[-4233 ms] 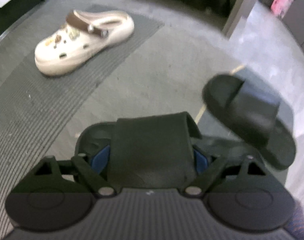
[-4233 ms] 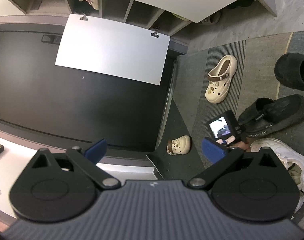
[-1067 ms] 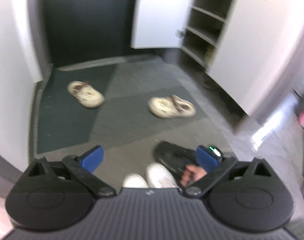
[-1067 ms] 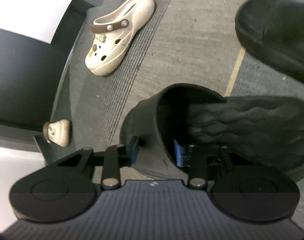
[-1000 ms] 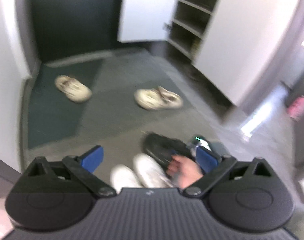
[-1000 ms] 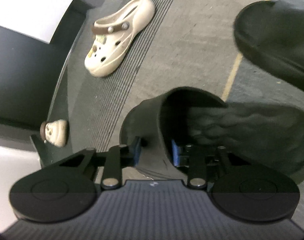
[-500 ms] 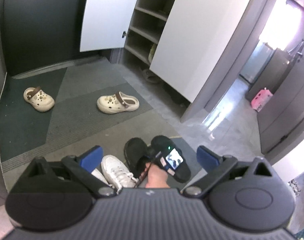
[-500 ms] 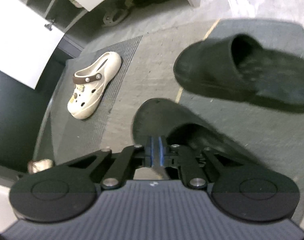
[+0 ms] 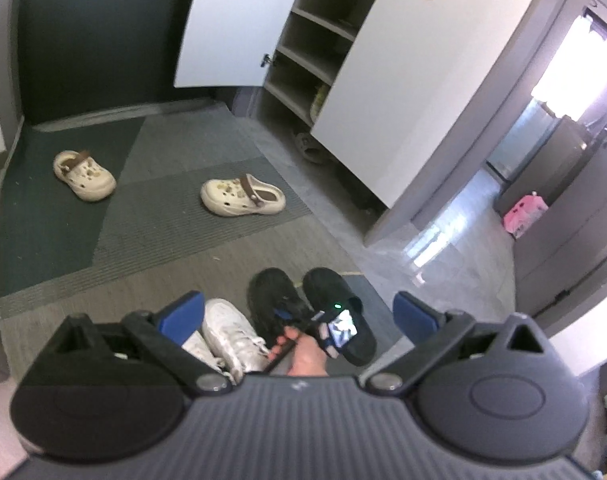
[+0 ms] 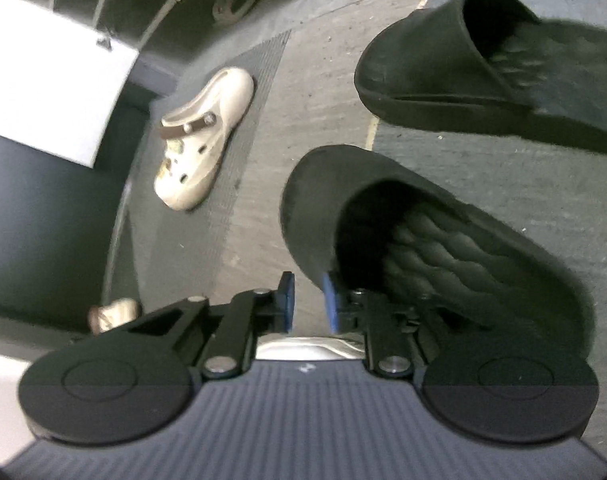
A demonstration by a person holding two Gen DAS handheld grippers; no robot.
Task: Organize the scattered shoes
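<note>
we see two black slides side by side on the floor mat, two cream clogs lying apart. our right tongs sit narrowly parted beside the near slide's soft strap; our left tongs hover wide, empty. the slides look light and flexible.

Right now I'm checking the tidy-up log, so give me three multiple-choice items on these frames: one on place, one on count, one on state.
1. The black slippers lie: A on a cabinet shelf; B side by side on the floor; C on the dark mat.
2. Cream clogs on the floor: A one; B two; C four.
3. The left gripper is: A open, empty; B shut on a clog; C shut on a slipper.

B: the pair lies together beside the white sneakers.
B: the left wrist view shows two clogs.
A: its fingers stand wide apart, holding nothing.
</note>
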